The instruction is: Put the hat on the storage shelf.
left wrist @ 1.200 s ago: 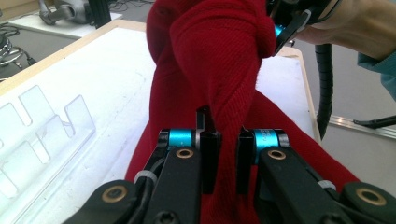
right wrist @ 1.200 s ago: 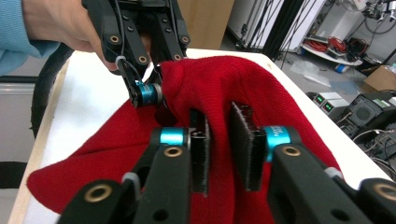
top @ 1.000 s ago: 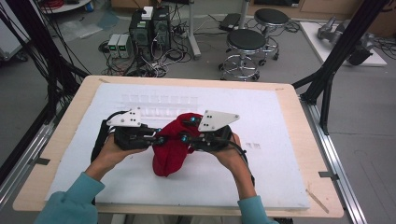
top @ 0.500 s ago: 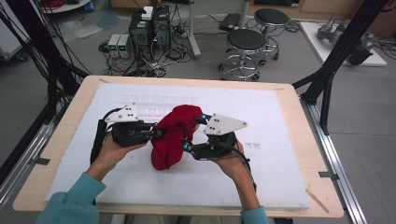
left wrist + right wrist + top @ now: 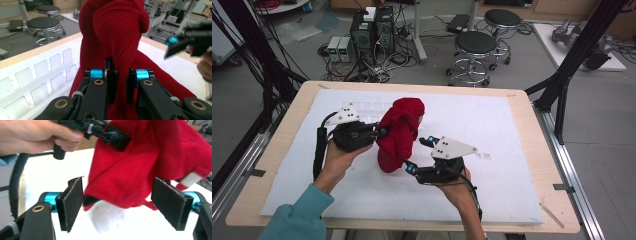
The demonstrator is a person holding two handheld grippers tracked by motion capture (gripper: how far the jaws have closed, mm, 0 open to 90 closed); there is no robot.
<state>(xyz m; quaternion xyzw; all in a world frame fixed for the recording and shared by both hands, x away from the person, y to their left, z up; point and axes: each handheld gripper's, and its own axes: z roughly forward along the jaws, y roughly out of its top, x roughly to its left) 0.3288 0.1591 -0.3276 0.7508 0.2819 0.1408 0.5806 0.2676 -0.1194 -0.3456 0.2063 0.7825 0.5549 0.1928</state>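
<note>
High view showed the left gripper (image 5: 379,134) clamped on the red cloth (image 5: 399,131), lifting it off the bench (image 5: 512,125) so the right gripper (image 5: 418,152), jaws just opened wide, could regrip its lower edge.

High view overhead; both claw views close; share red cloth (image 5: 399,132).

Your red cloth (image 5: 117,32) is a soft knit with a visible diagonal rib, matt and slightly fuzzy; a white fabric label (image 5: 191,178) is sewn at its edge. Your right claw (image 5: 122,202) carries rough, dark, felt-like pads (image 5: 73,200) on glossy blue anodised metal mounts. Your left claw (image 5: 120,85) has matt black plastic arms with brass-coloured rivets. The desk (image 5: 512,100) has a pale wood rim around a matt white, foam-like sheet. Grey plates on the claws look like smooth plastic.
</note>
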